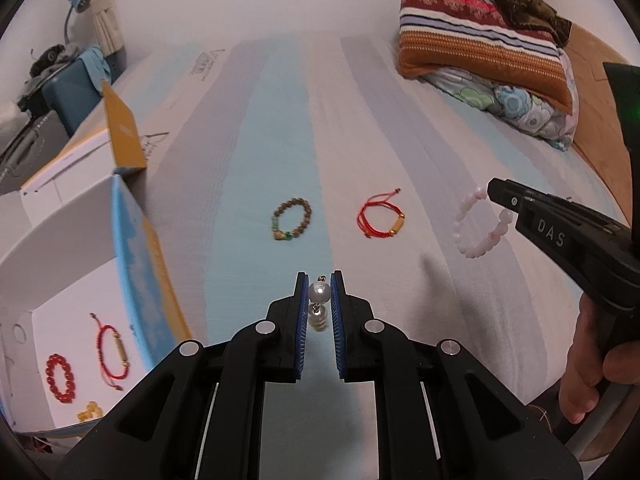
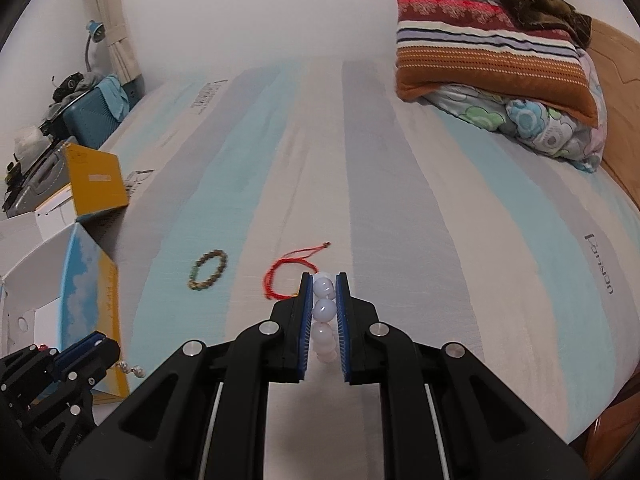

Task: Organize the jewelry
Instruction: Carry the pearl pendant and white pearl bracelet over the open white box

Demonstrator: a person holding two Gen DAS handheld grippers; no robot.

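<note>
On bed: 2 bracelets; left jaws pinch pearls; right pinch pink bracelet.

**Pink beads clamped above the striped bed**

The right gripper pinches a pink bead bracelet over the bed. Just left of its tips lies a red cord bracelet, further left a brown bracelet. At lower left, the left gripper holds pearls beside an open box.
</note>
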